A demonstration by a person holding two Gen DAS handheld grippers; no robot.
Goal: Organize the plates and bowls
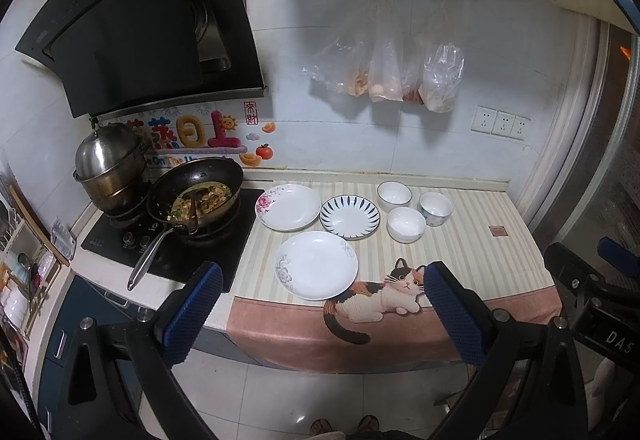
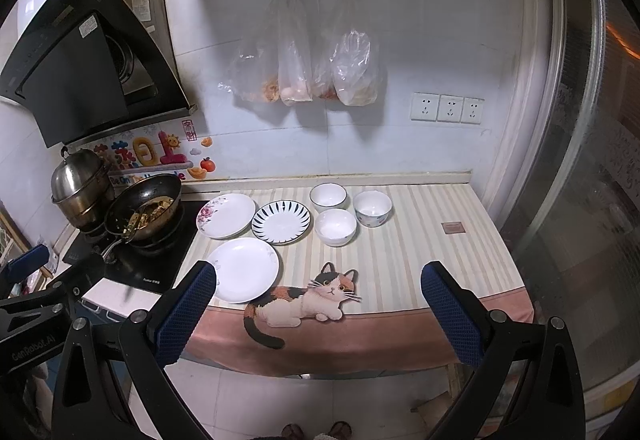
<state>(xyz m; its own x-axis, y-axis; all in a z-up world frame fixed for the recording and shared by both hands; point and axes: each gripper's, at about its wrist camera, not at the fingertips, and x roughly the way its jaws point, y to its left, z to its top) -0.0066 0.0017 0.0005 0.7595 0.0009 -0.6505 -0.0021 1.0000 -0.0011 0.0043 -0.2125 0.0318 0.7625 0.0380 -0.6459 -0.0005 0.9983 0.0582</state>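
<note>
From the left wrist view, the left tongs [image 1: 320, 312] are held wide apart and empty, well short of the tabletop [image 1: 472, 260]. A striped mat with a cat picture [image 1: 380, 296] is spread over it. Behind the cat, a plain white plate [image 1: 316, 265] is seen nearest; beyond it lie a pink-flowered plate [image 1: 288, 206] and a blue-rayed plate [image 1: 349, 216] side by side. Right of the rayed plate, three bowls are grouped: a white bowl [image 1: 406, 224], a rear bowl [image 1: 394, 195] and a patterned bowl [image 1: 435, 208]. Left of the plates, a wok [image 1: 196, 196] with food is set on the stove [image 1: 168, 252]. "DAS" can be read on the right tongs' body at the frame edge.

From the right wrist view, the right tongs [image 2: 320, 314] are likewise spread apart, holding nothing. The same plates and bowls are seen behind the cat. "GenRobot.AI" is printed on the left tongs' body, and "Be On" shows on the wall sticker [image 2: 152, 160] behind the wok.
</note>
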